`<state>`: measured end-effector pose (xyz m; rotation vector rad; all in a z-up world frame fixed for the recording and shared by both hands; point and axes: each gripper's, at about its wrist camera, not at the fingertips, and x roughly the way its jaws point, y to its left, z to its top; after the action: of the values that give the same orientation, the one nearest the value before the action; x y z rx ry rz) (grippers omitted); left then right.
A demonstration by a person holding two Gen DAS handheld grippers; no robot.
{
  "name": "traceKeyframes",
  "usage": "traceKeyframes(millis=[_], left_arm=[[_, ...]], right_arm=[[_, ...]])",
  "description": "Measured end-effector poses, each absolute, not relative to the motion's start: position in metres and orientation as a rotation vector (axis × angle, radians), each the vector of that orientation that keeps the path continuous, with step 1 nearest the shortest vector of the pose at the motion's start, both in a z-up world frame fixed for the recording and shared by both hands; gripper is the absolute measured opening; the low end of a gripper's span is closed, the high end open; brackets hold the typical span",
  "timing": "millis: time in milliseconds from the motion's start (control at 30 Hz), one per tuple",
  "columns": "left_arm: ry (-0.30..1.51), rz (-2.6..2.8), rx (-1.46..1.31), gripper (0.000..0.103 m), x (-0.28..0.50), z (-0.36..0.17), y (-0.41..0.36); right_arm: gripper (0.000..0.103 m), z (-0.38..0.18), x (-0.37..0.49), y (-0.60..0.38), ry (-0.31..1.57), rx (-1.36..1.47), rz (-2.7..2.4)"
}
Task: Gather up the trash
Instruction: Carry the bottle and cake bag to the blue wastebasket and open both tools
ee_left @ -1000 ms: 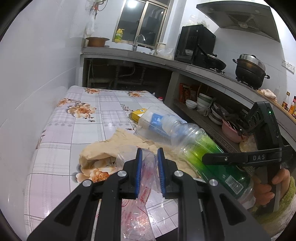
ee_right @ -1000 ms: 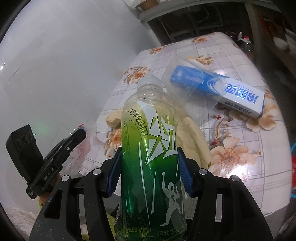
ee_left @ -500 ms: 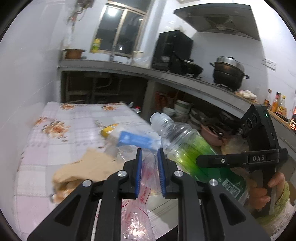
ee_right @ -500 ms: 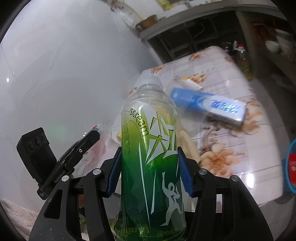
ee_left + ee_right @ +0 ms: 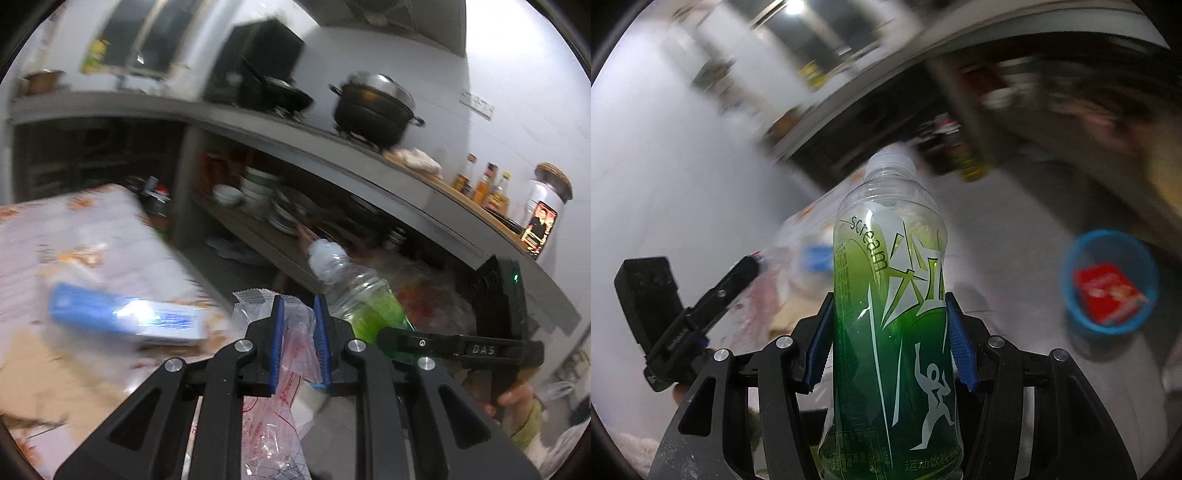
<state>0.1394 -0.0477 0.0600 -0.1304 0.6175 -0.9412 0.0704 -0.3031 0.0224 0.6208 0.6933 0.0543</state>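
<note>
Trash is in both grippers, clear of the table (image 5: 110, 229) and out over the floor. Biggest thing that matters is the blue bin (image 5: 1108, 236), low on the floor to the right in the right wrist view, with a red packet (image 5: 1108, 291) already lying in it. Next in size, the bottle (image 5: 890, 314), green-labelled and looking empty, is clamped around its body by the right gripper (image 5: 890, 350), pads pressing both sides, cap pointing away. Smaller, a clear wrapper (image 5: 295, 332) with red print is pinched in the left gripper (image 5: 298, 343), jaws nearly closed on the thin film, most of it hanging loose below. A blue box (image 5: 125, 317) remains on the table, blurred.

The step in hand seems to be carrying both pieces to the bin. To do it well, bring each gripper squarely above the bin's mouth before letting go. The bottle should drop cleanly, perhaps tipped cap-down. The wrapper is light and may cling to a pad or drift, so it probably needs releasing low, near the rim.
</note>
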Motion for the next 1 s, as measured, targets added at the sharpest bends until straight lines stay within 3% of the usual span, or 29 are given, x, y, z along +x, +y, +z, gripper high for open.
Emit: traceKeyframes(millis=[533, 800, 1000], left_arm=[[0.937, -1.083, 0.016, 0.016, 0.17, 0.003, -0.238], [1.224, -1.061, 0.072, 0.016, 0.211, -0.061, -0.355], [1.27, -0.987, 0.158, 0.018, 0.238, -0.115, -0.423]], right_arm=[[0.053, -0.116, 0.004, -0.461, 0.761, 1.025, -0.361], [0.053, -0.145, -0.002, -0.471, 0.775, 1.116, -0.368], [0.053, -0.153, -0.012, -0.479, 0.784, 1.155, -0.39]])
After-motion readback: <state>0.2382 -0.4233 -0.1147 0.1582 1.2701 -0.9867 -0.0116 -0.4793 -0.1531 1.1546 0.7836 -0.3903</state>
